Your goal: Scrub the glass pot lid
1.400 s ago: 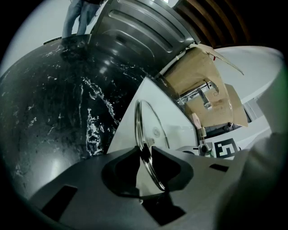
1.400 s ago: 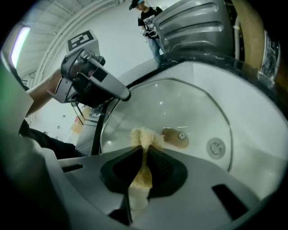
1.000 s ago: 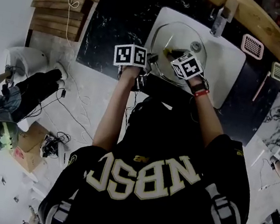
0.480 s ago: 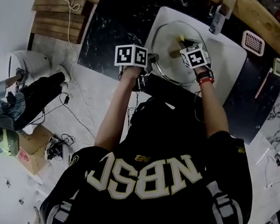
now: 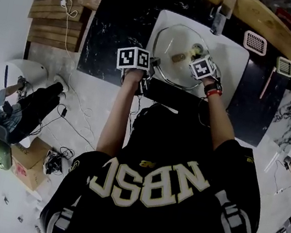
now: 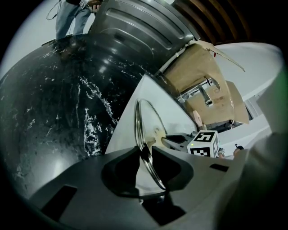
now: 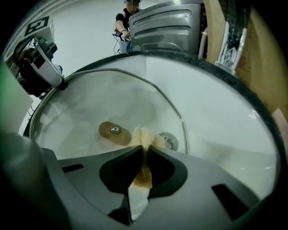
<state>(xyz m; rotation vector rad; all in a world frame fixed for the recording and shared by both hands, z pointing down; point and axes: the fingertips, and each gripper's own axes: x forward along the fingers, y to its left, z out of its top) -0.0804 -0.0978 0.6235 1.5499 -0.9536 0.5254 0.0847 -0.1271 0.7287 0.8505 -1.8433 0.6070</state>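
Observation:
The glass pot lid stands tilted in the white sink, with its brown knob plate facing my right gripper. My left gripper is shut on the lid's metal rim at the near left edge, and the rim runs between its jaws. My right gripper is shut on a tan scrubbing pad, whose frayed tip lies against the glass just right of the knob plate. The left gripper shows at the lid's upper left in the right gripper view.
A faucet stands at the sink's far edge, the drain shows beyond the lid. Black marble counter surrounds the sink. Two white grated dishes lie at the right. A grey ribbed bin stands beyond the counter.
The right gripper has swept the pad over the lid, out toward the far rim and then back to the part right of the knob. The left gripper has kept its hold.

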